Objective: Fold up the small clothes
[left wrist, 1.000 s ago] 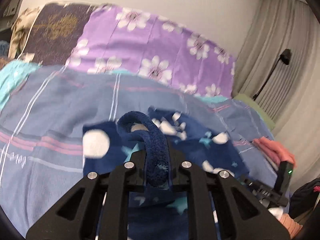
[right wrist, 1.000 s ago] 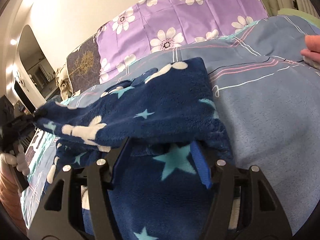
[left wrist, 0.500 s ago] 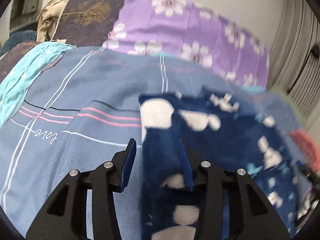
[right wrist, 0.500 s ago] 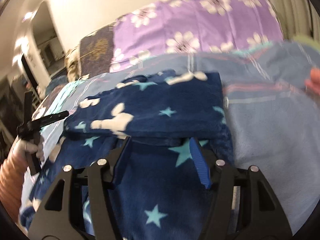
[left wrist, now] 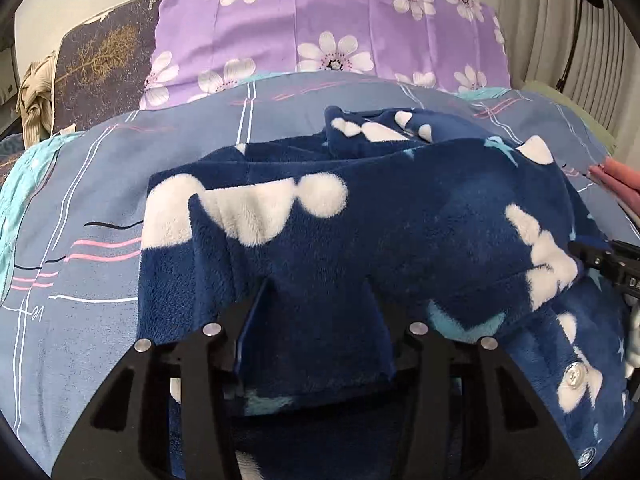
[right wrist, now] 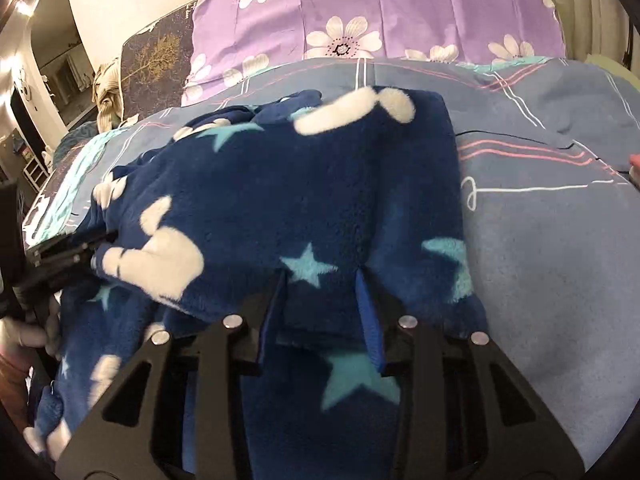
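A navy fleece garment (left wrist: pixel 400 232) with white shapes and teal stars lies folded over on the blue bedspread (left wrist: pixel 80 240). My left gripper (left wrist: pixel 316 292) stands open with a fold of the fleece lying between its fingers. My right gripper (right wrist: pixel 324 284) is also open, its blue-padded fingers on either side of the folded edge of the same garment (right wrist: pixel 300 200). The right gripper shows at the right edge of the left wrist view (left wrist: pixel 600 260); the left gripper shows at the left edge of the right wrist view (right wrist: pixel 60 252).
A purple flowered pillow (left wrist: pixel 328 28) and a dark patterned pillow (left wrist: pixel 100 64) stand at the head of the bed. A pink garment (left wrist: pixel 616 180) lies at the right. Curtains (left wrist: pixel 560 28) hang beyond it.
The left gripper opened and let go of the fleece edge it was pinching. The raised layer has come down over the lower one. Both grippers moved forward over the garment.
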Motion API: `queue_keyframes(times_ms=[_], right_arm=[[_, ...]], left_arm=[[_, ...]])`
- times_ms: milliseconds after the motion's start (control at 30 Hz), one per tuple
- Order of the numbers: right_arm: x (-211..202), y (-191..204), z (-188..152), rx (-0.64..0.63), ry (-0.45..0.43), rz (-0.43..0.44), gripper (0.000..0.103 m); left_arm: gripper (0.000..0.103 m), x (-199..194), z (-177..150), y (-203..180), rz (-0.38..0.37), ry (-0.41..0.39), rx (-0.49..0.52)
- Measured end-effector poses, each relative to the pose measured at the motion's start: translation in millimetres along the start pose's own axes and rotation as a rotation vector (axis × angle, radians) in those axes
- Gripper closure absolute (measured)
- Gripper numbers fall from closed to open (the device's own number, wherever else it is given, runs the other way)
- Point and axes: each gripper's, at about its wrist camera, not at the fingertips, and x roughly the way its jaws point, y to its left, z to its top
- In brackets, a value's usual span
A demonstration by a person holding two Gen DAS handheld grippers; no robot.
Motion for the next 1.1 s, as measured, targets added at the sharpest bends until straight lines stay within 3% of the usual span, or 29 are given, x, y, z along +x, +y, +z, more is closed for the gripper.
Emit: queue_keyframes(times_ms=[200, 300, 400, 433, 567, 700, 733, 967, 1100], right_arm=[[-14, -1, -2, 0.020, -0.020, 0.019, 0.066], [-47, -4, -17, 0.007, -0.034, 0.067, 0.066], [-81, 1, -39, -0.046, -0.025, 0.126, 0.066], [-95, 6, -49, -0.071, -0.018, 0.149, 0.066], [-128, 26, -84, -0.111, 0.019, 0.242, 0.065], [-158, 53, -122, -0.156, 0.051, 0.335, 0.064], [-165, 59, -130, -0.171, 0.052, 0.348, 0.064], [-222, 93, -172, -0.361, 0.033, 0.385, 0.056], [-244, 114, -201, -0.507, 0.026, 0.367, 0.052]], left_arm=[[0.054, -26, -4, 4, -0.035, -0.026, -0.029], [0.049, -62, -18, 5, -0.175, -0.045, -0.037], [0.048, -99, -42, 2, -0.228, -0.053, -0.003], [0.043, -107, -50, 4, -0.236, -0.059, -0.006], [0.038, -140, -93, 8, -0.348, -0.040, -0.110], [0.038, -167, -131, -8, -0.555, 0.001, -0.169], [0.038, -173, -136, -12, -0.572, 0.004, -0.159], [0.036, -210, -171, -51, -0.535, 0.034, 0.021], [0.034, -204, -189, -63, -0.425, 0.098, 0.078]])
